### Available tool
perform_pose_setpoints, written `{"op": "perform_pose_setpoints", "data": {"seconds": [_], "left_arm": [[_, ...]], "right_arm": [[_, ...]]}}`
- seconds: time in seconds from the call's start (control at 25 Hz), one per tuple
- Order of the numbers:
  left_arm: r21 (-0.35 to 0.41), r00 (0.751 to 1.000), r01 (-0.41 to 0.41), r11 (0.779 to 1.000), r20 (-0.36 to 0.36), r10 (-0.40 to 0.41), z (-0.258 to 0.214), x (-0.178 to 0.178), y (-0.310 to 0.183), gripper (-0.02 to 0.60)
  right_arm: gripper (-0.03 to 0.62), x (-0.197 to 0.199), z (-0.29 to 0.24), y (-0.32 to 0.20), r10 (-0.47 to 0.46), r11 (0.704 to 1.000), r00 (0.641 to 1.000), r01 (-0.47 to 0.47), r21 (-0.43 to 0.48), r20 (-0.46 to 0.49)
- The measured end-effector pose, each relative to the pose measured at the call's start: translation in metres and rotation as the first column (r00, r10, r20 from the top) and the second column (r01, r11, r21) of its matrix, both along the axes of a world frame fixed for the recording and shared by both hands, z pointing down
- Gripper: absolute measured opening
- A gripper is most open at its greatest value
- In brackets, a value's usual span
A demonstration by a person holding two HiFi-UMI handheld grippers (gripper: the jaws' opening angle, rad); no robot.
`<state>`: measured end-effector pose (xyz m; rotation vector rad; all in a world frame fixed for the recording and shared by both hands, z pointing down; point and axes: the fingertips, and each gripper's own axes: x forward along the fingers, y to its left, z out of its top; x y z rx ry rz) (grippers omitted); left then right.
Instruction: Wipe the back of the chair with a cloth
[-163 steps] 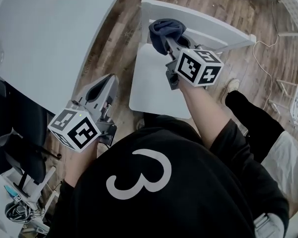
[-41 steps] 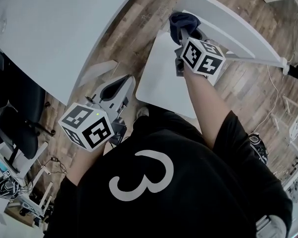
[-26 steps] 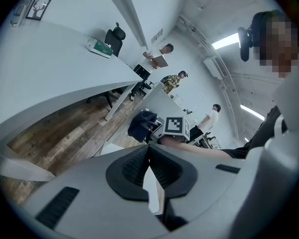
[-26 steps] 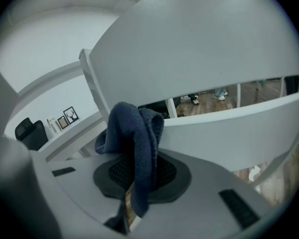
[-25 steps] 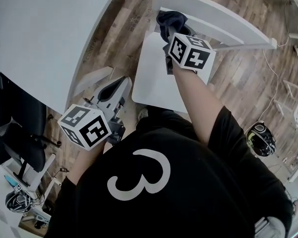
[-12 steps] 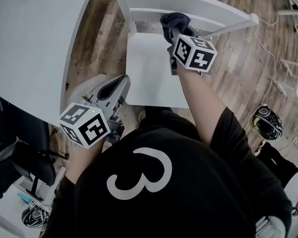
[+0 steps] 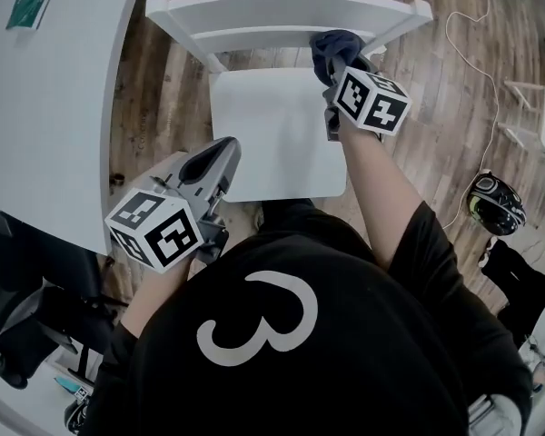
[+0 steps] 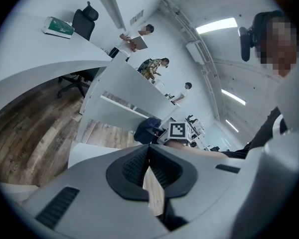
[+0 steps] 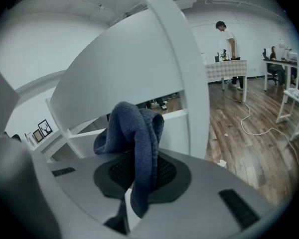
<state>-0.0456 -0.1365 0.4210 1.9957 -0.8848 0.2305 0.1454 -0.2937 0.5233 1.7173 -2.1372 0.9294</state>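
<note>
A white chair stands in front of me, its back [image 7: 282,7] at the top of the head view. My right gripper [image 7: 339,62] is shut on a dark blue cloth [image 7: 336,45], which is pressed against the lower slat near the back's right post. In the right gripper view the cloth [image 9: 134,128] hangs out of the jaws [image 9: 134,171] just before the broad white chair back [image 9: 129,68]. My left gripper [image 7: 223,151] is held low at the seat's left front corner. Its pads [image 8: 139,166] meet with nothing between them.
A white desk [image 7: 45,89] fills the left side, with a black office chair [image 7: 18,289] under its near end. A helmet [image 7: 496,203], a cable [image 7: 480,57] and a white rack [image 7: 540,107] are on the wood floor at right. People stand far off [image 9: 224,34].
The right gripper has slid the cloth along the chair back, from its left part toward the right post. My head view has swung square to the chair. The left gripper stays low.
</note>
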Motion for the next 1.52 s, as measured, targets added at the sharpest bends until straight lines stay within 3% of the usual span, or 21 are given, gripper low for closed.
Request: {"op": "perform_pose_setpoints", "data": {"seconds": [0.2, 0.48, 0.72, 0.88, 1.2, 1.36, 1.52], "left_arm": [[-0.006, 1.000, -0.028, 1.000, 0.000, 0.028, 0.003, 0.015, -0.004, 0.014], [-0.003, 0.999, -0.044, 0.999, -0.009, 0.044, 0.003, 0.032, -0.019, 0.014], [0.012, 0.999, -0.046, 0.999, -0.017, 0.046, -0.003, 0.038, -0.031, 0.014], [0.041, 0.999, -0.039, 0.998, -0.025, 0.040, -0.012, 0.037, -0.036, 0.014], [0.150, 0.996, -0.066, 0.986, -0.048, 0.074, -0.057, 0.034, 0.001, 0.014], [0.210, 0.995, -0.060, 0.976, -0.061, 0.074, -0.084, 0.019, 0.043, 0.014], [0.287, 0.995, -0.063, 0.956, -0.061, 0.084, -0.131, 0.007, 0.102, 0.014]], "right_arm": [[0.051, 0.035, 0.001, 0.003, 0.051, 0.999, 0.999, -0.051, -0.008, -0.012], [0.051, 0.051, 0.002, 0.002, 0.048, 0.999, 0.999, -0.048, -0.017, -0.007], [0.051, 0.049, -0.003, 0.004, -0.082, 0.996, 0.996, 0.082, -0.027, -0.032], [0.051, 0.049, -0.025, 0.016, -0.176, 0.984, 0.984, 0.176, 0.006, 0.001], [0.051, 0.005, -0.115, 0.118, -0.299, 0.951, 0.936, 0.275, 0.143, 0.186], [0.051, -0.027, -0.162, 0.184, -0.347, 0.933, 0.892, 0.296, 0.207, 0.291], [0.051, -0.047, -0.217, 0.256, -0.406, 0.904, 0.859, 0.326, 0.278, 0.312]]}}
